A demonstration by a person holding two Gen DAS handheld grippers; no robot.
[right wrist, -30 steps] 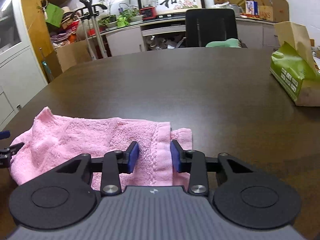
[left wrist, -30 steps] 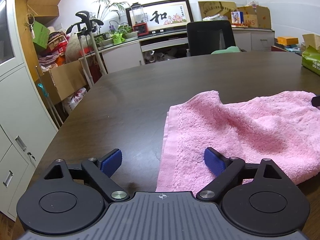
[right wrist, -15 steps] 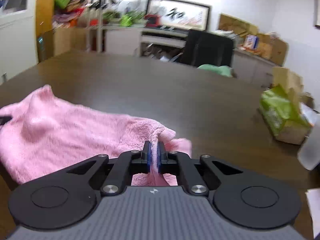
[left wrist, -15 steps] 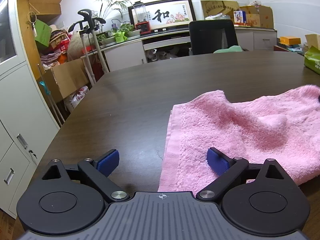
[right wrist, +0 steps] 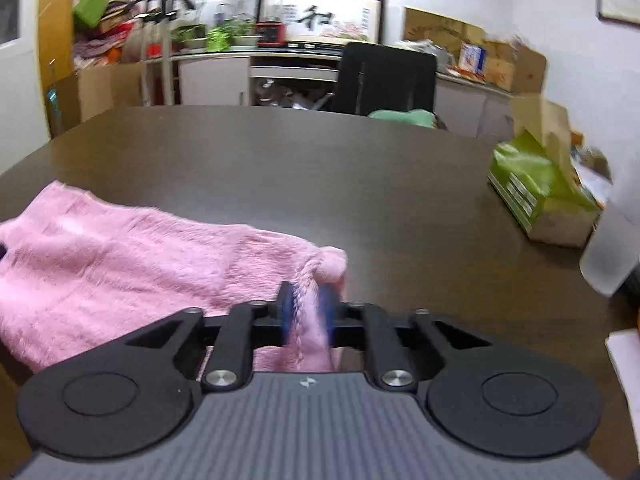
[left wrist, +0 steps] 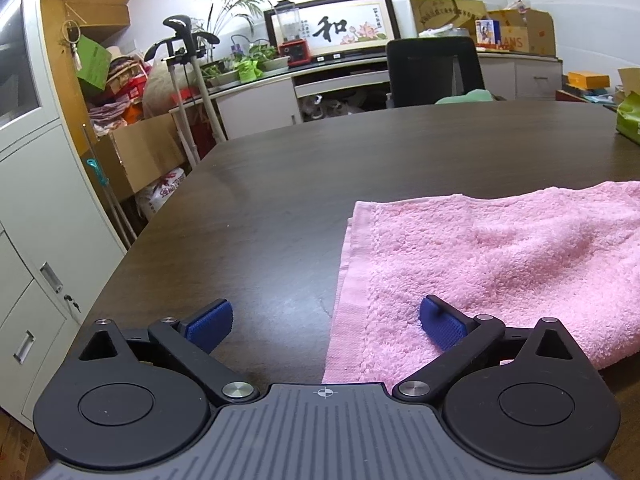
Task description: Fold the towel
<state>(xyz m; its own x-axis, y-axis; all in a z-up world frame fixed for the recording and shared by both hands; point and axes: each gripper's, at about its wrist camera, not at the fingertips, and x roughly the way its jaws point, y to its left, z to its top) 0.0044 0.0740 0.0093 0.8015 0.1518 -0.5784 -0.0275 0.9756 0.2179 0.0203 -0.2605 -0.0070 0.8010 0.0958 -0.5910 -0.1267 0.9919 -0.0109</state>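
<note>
One pink towel (left wrist: 492, 264), fluffy and rumpled, on our table (left wrist: 320, 184).
Our right gripper (right wrist: 306, 308) pinches its corner; our left gripper (left wrist: 326, 326) gapes across its hem.

right gripper (right wrist: 306, 312): a second ago its blue pads stood apart on either side of the towel's right hem; now they are pressed together on a pinched fold of it.
towel (right wrist: 132, 268), right end: lay flat on the table (right wrist: 320, 168) a second ago; now bunched into a small knob above the pads and drawn up off the wood.
towel (left wrist: 500, 264), left-wrist view: the peaked far-left corner has dropped into a flatter, straighter far edge; the hump has shifted rightward and lower.
right wrist view: now tilted and motion-blurred; the green tissue box (right wrist: 536, 196) sits farther right, lower.
</note>
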